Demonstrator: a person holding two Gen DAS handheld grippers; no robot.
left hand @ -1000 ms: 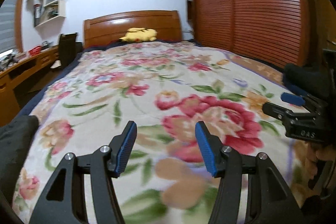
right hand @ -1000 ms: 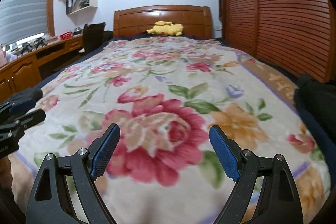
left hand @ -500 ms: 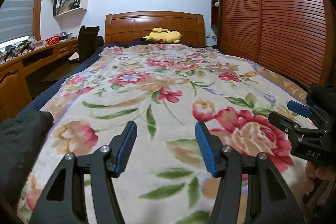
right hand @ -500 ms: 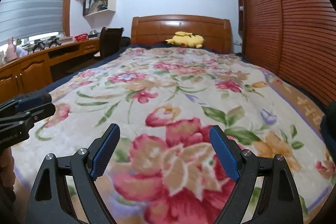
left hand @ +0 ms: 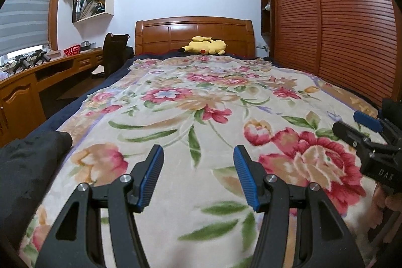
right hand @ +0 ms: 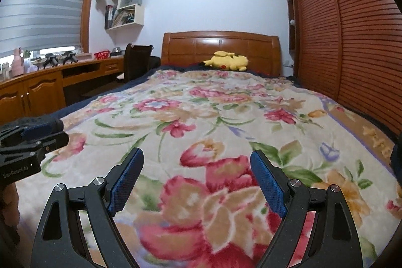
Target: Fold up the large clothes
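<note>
While the floral blanket [left hand: 201,104] lies flat below us, we hold the left gripper [left hand: 198,172] and right gripper [right hand: 197,175] spread apart, pinching nothing, a dark garment [left hand: 27,167] at the blanket's left edge.

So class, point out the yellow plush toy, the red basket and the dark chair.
yellow plush toy [left hand: 204,45], left wrist view, its body.
red basket [left hand: 71,51], left wrist view, its side wall.
dark chair [right hand: 137,60], right wrist view, its backrest.

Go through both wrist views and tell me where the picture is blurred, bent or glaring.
Left wrist view: the wardrobe doors bow from the fisheye lens, corners are black, and the floral blanket softens near the left gripper. Right wrist view: the blanket blurs most below the right gripper, the window blind is bright, and the headboard shows small glints.
</note>
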